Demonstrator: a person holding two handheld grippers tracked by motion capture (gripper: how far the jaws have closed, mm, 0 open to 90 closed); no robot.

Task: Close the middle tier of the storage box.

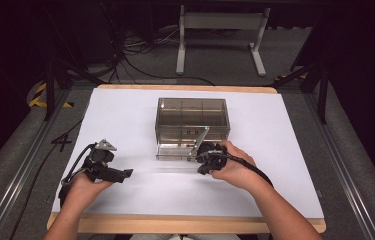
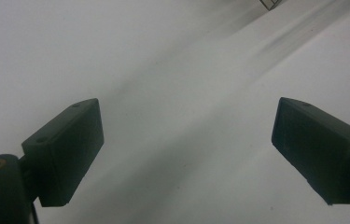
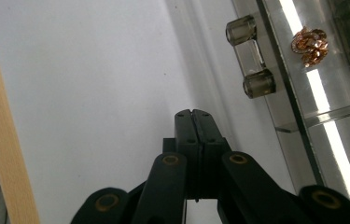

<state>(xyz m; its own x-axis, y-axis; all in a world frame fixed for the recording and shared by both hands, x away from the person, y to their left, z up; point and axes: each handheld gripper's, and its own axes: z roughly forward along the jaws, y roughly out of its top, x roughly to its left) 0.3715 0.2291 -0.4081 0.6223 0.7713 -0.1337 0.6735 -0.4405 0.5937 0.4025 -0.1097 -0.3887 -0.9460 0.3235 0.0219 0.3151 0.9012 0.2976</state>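
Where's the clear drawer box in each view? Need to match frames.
High view: clear drawer box at table centre, its drawer pulled out toward the person, right gripper at the drawer front.
Left gripper view: only a corner of it at the top edge.
Right gripper view: drawer front with handle at upper right.
Shared landmark: the white table cover.

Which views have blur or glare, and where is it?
Left gripper view: streaked motion blur across the white table cover; the left gripper jaws stay sharp. Right gripper view: bright light strips glare on the clear drawer. High view: evenly lit table, dark surroundings.
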